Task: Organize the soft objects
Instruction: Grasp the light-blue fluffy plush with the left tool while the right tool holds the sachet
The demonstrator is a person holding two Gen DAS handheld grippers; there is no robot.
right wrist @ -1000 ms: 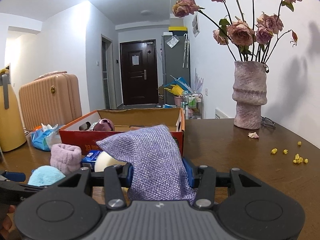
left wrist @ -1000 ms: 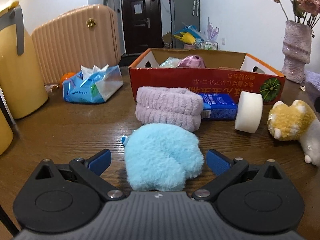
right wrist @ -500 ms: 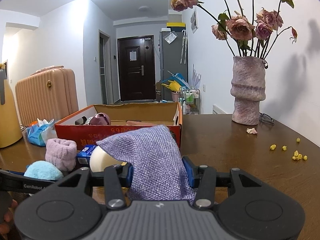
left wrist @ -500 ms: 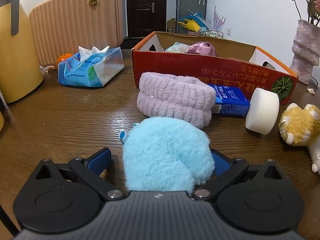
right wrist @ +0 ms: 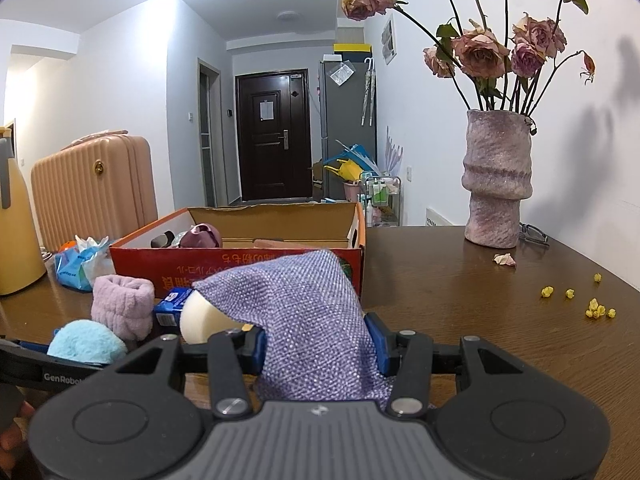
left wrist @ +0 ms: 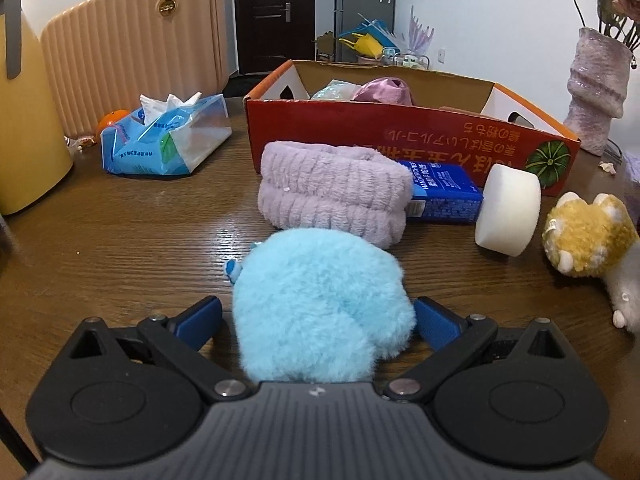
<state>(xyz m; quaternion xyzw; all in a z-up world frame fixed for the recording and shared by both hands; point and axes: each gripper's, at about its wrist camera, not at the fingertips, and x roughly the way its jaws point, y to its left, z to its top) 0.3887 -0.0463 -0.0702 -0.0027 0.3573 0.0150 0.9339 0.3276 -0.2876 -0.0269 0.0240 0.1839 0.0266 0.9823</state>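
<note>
My left gripper (left wrist: 318, 314) is shut on a fluffy light blue plush (left wrist: 320, 308), held just above the wooden table. The plush also shows in the right wrist view (right wrist: 86, 342). My right gripper (right wrist: 316, 346) is shut on a purple woven cloth (right wrist: 308, 312), raised above the table. An open red cardboard box (left wrist: 400, 128) stands behind, with a pink item (left wrist: 382, 90) inside; it also shows in the right wrist view (right wrist: 240, 264). A folded lilac towel (left wrist: 334, 192), a white foam roll (left wrist: 508, 210) and a yellow plush toy (left wrist: 588, 236) lie in front of the box.
A blue tissue pack (left wrist: 164, 136) lies at the left, a small blue box (left wrist: 444, 192) beside the towel. A pink suitcase (left wrist: 132, 44) and a yellow container (left wrist: 24, 120) stand at the left edge. A vase of dried roses (right wrist: 498, 184) stands at the right, with yellow crumbs (right wrist: 592, 308) nearby.
My left gripper has closed on the blue plush and lifted it slightly toward the box. My right gripper has kept its hold on the purple cloth and shifted slightly.
</note>
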